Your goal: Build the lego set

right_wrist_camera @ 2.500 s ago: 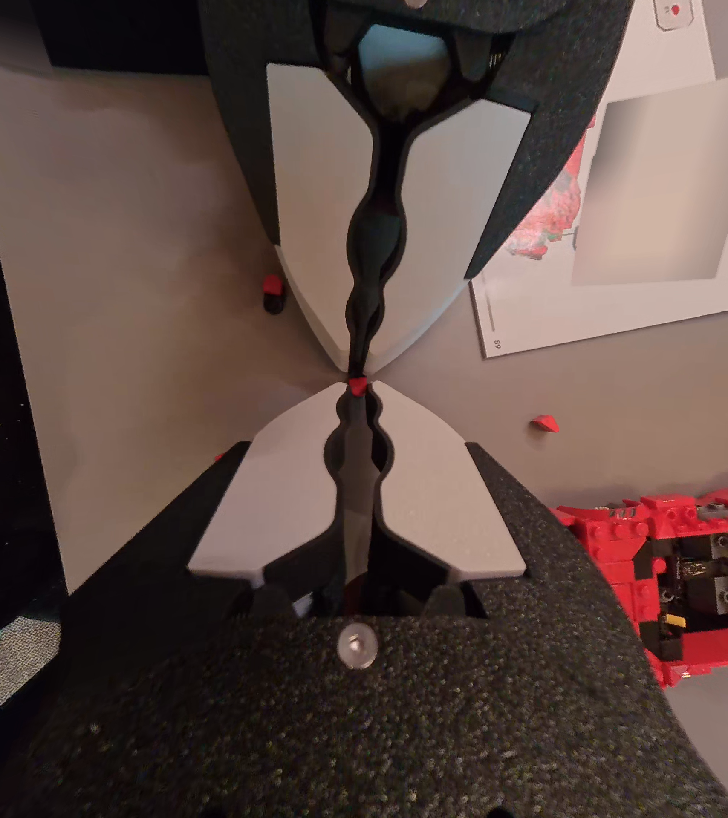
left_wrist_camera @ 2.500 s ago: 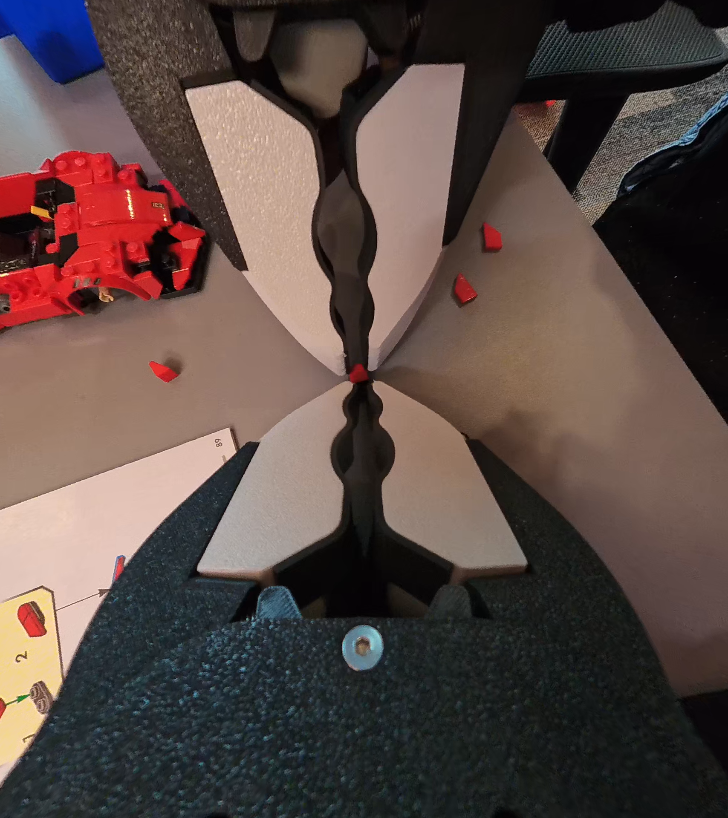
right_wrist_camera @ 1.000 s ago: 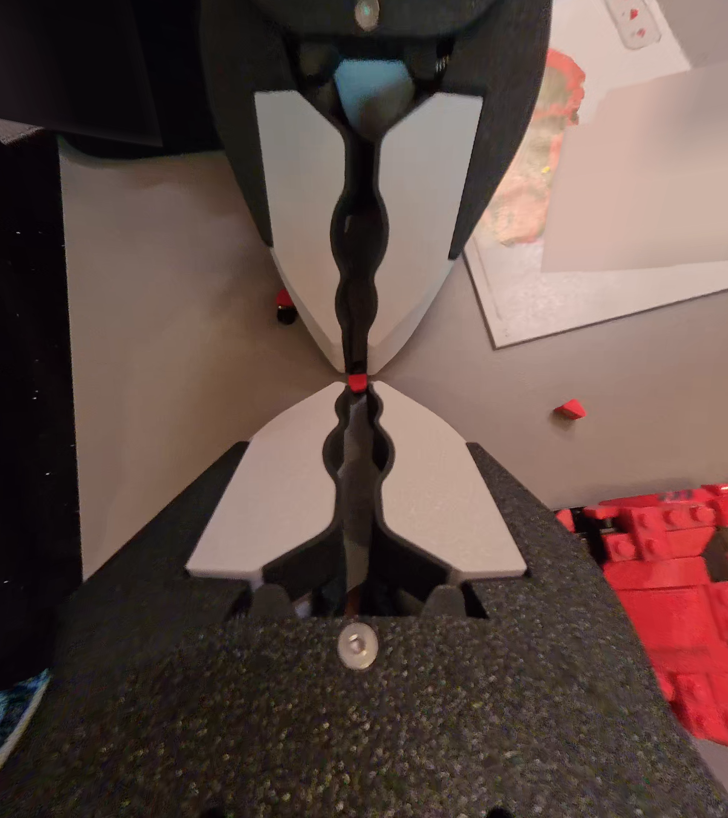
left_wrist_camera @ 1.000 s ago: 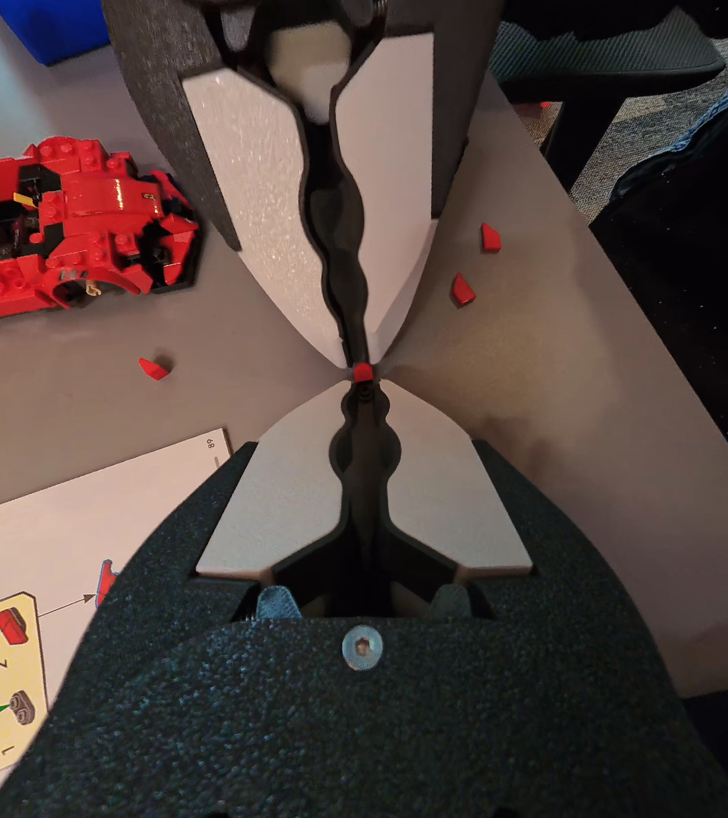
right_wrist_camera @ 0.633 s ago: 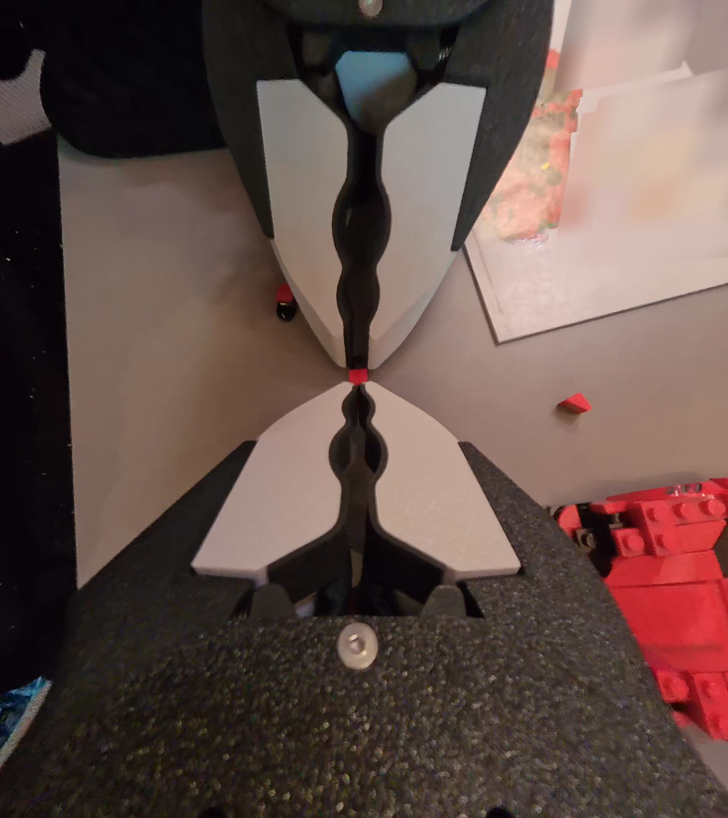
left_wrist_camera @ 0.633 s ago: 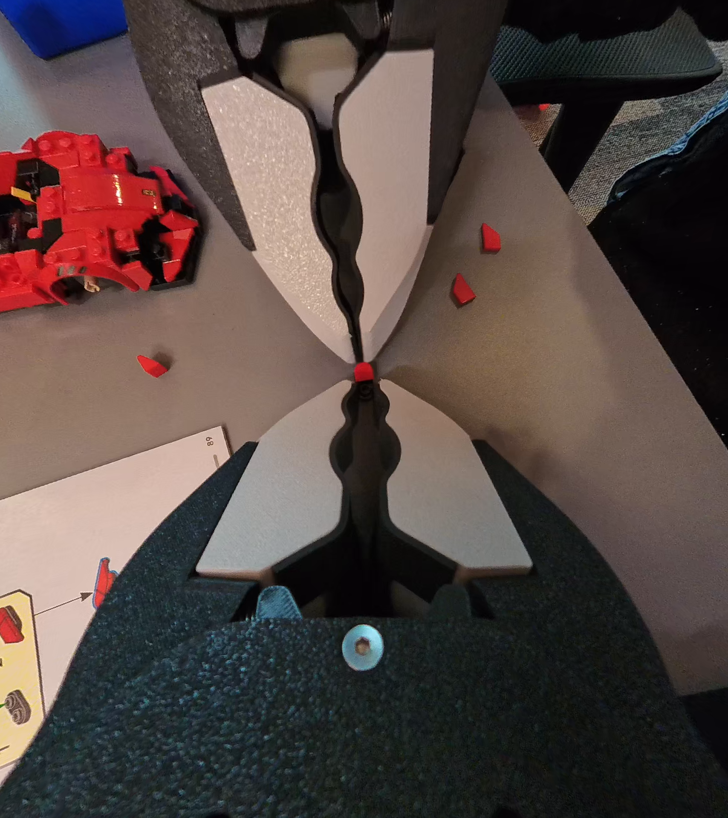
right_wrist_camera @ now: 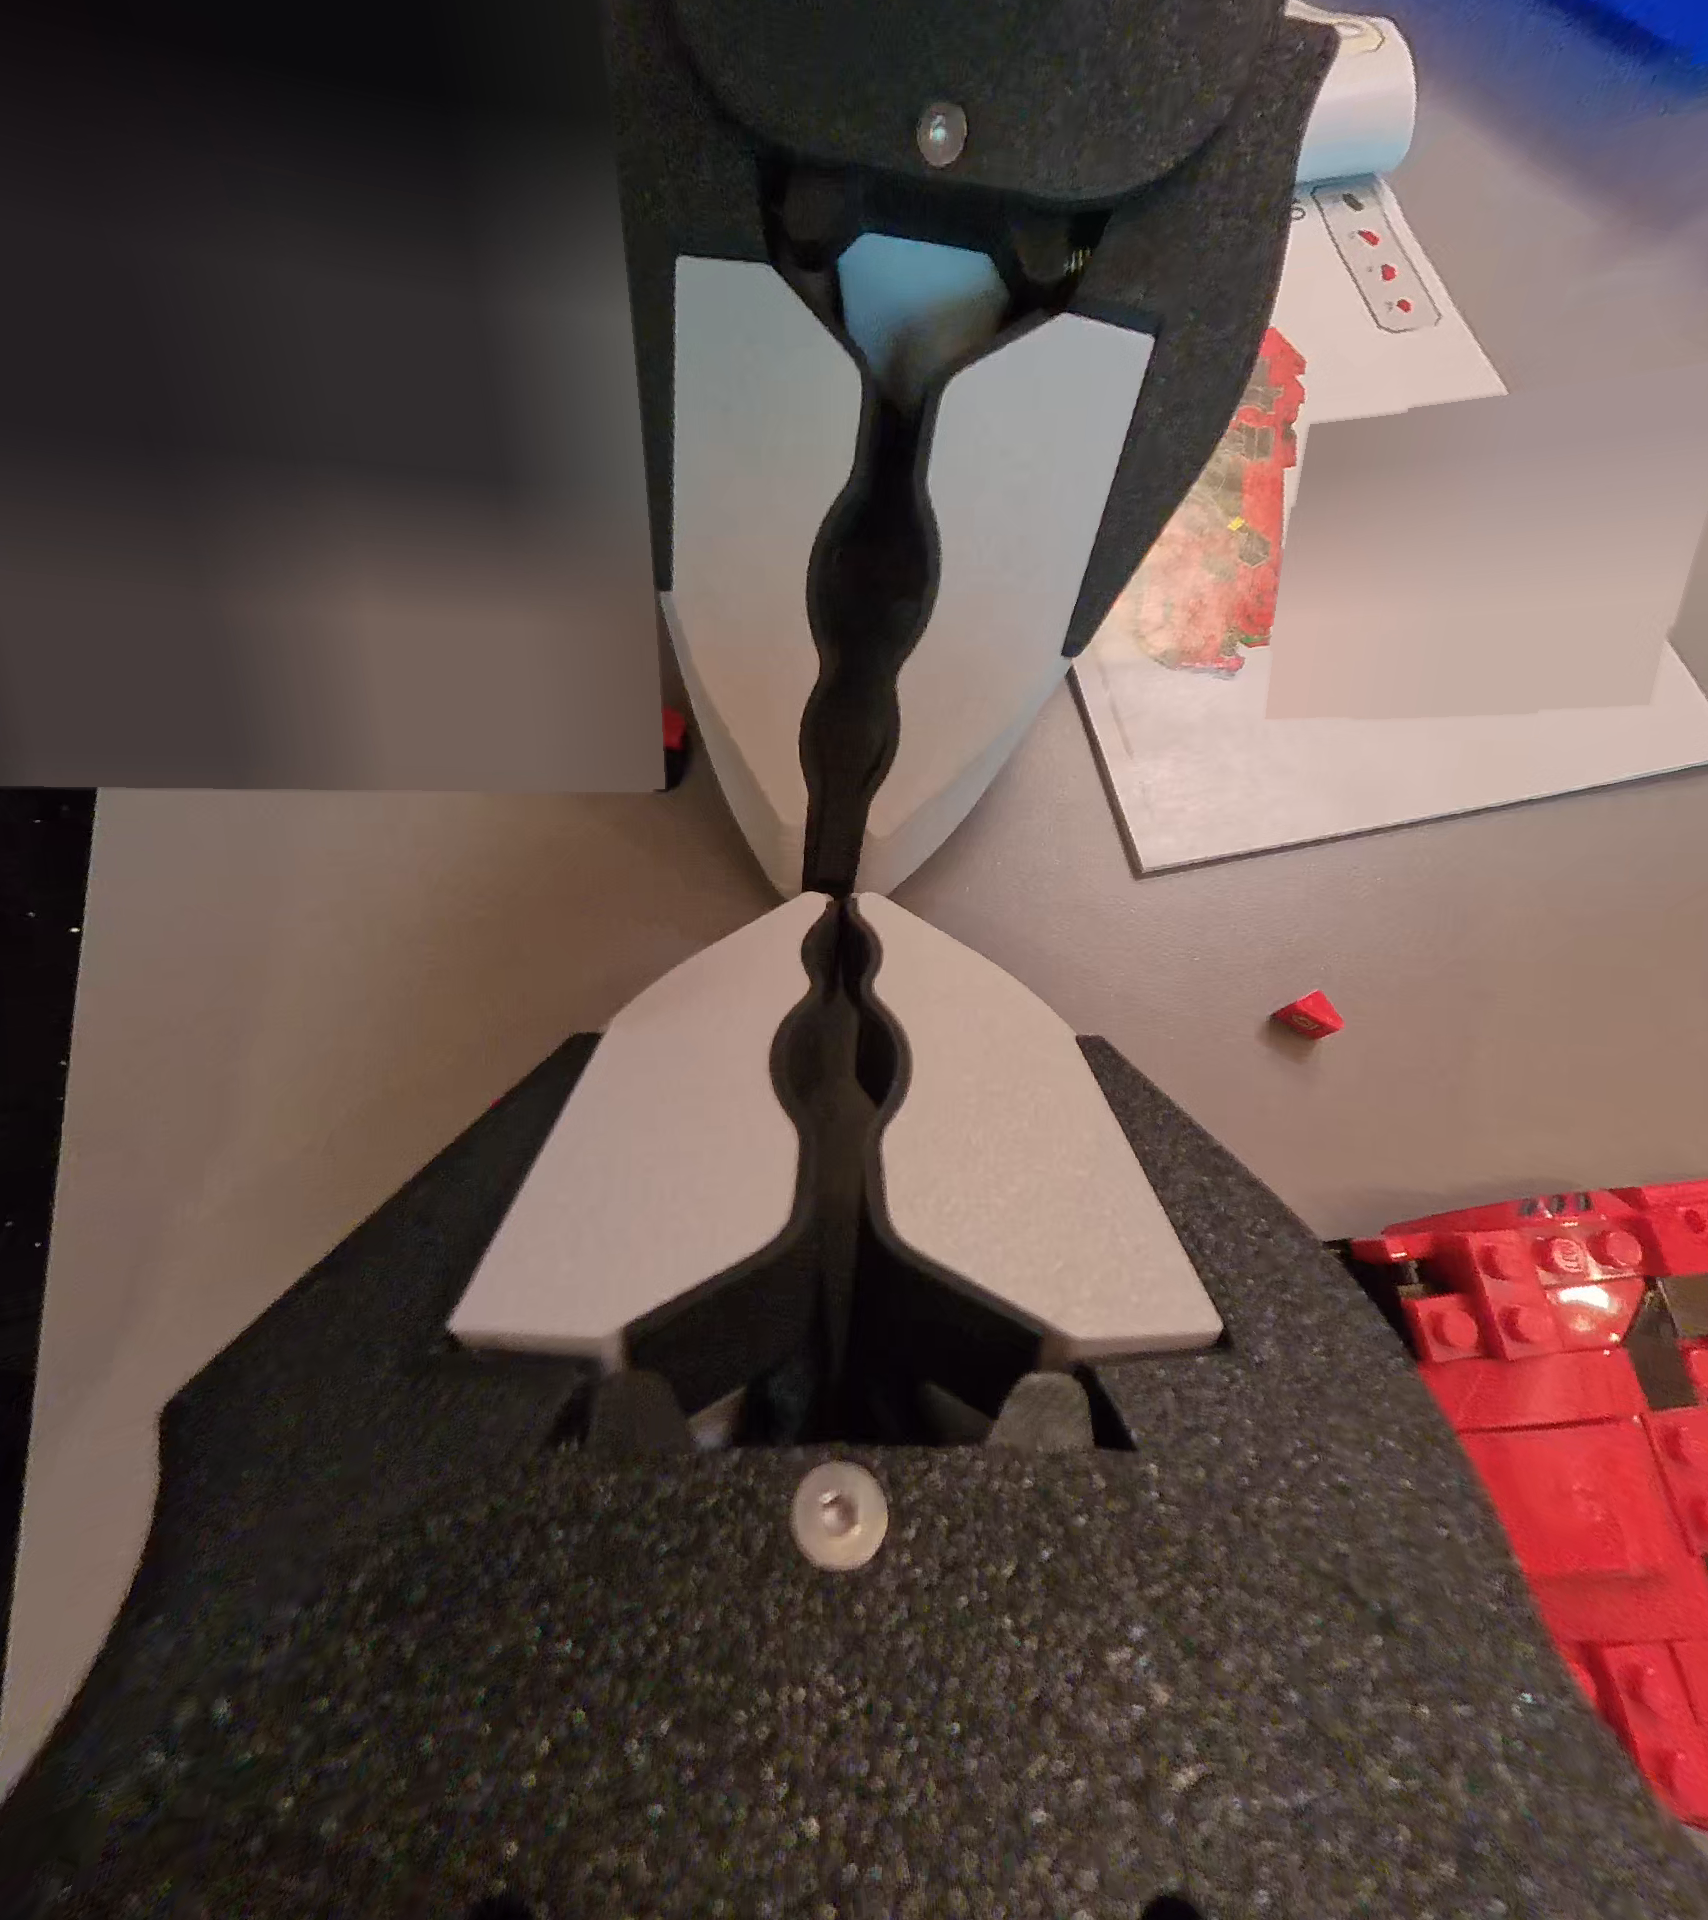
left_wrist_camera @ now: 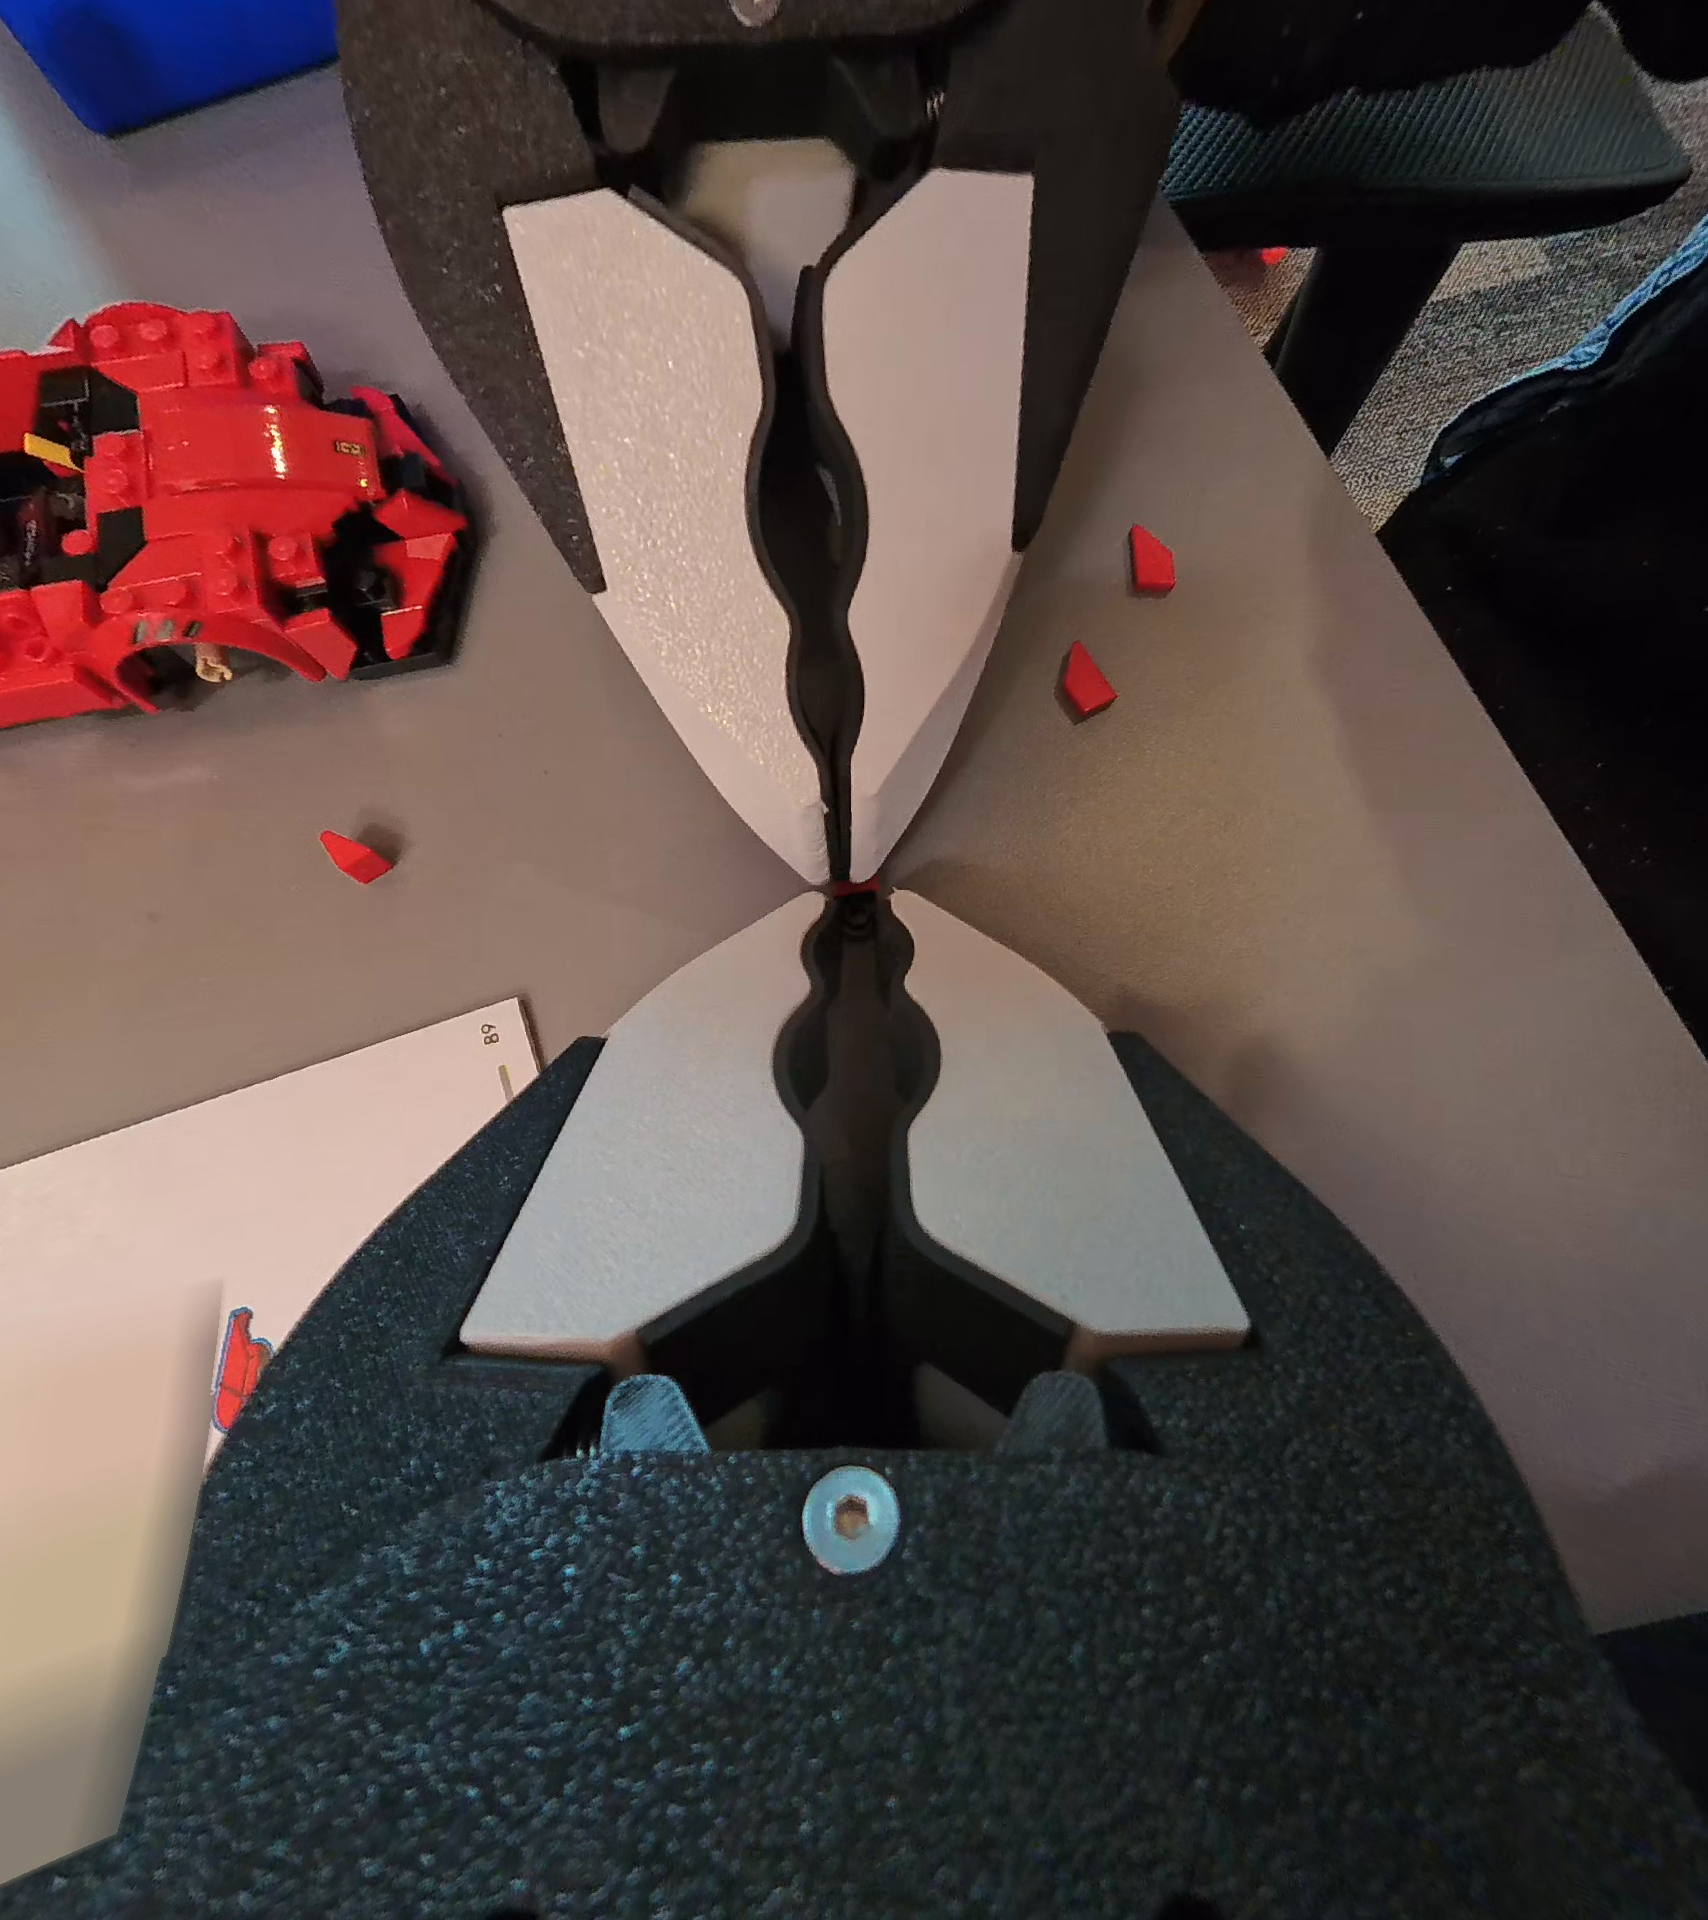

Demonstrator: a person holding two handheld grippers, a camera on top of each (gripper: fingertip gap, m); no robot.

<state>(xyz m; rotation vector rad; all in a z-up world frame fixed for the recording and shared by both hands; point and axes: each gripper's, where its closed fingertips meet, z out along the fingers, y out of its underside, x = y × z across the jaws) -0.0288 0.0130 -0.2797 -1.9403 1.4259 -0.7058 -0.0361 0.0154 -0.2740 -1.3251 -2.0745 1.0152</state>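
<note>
My two grippers meet tip to tip above the grey table [left_wrist_camera: 1193, 1039]. In the left wrist view my left gripper [left_wrist_camera: 855, 916] is shut on a small dark round piece [left_wrist_camera: 856, 923]. My right gripper [left_wrist_camera: 842, 862] comes in from the top, shut, and only a thin sliver of its small red piece [left_wrist_camera: 855, 888] shows between the tips. In the right wrist view my right gripper [right_wrist_camera: 834, 912] touches the left gripper [right_wrist_camera: 832, 881], and both pieces are hidden. The red lego car [left_wrist_camera: 154, 520] lies at the left; it also shows in the right wrist view [right_wrist_camera: 1608, 1455].
Loose red slope pieces lie on the table [left_wrist_camera: 356, 854], [left_wrist_camera: 1087, 681], [left_wrist_camera: 1151, 561], [right_wrist_camera: 1307, 1013]. The open instruction booklet [left_wrist_camera: 206, 1195] lies near the left gripper, also visible in the right wrist view [right_wrist_camera: 1401, 779]. A blue bin [left_wrist_camera: 185, 52] stands far left. The table edge and a chair [left_wrist_camera: 1452, 135] are at right. My two grippers' fingertips are within a few centimetres of each other.
The two gripper tips have pressed closer together. The red piece that showed plainly between them is now almost hidden. The car and loose pieces have not moved.
</note>
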